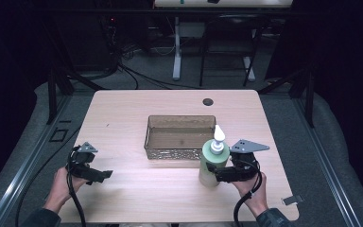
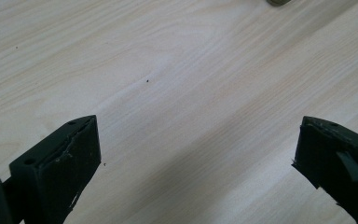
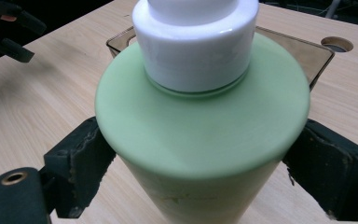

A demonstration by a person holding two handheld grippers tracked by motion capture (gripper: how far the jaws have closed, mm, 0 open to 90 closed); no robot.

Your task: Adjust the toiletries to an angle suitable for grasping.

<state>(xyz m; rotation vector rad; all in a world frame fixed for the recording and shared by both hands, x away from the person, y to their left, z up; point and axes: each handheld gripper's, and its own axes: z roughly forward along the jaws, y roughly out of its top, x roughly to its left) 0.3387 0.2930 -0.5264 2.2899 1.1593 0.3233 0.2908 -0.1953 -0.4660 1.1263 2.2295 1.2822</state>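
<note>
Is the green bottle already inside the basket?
No, in the high view the green bottle stands on the table in front of the basket, clamped in the right hand-held gripper.

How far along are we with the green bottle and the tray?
Done: the right gripper has its jaws closed on the green bottle, which stands upright near the table's front edge. In hand: that grip on the bottle, just in front of the tray. Left: the bottle is not yet in the tray, which looks empty. The left gripper is open over bare wood.
</note>
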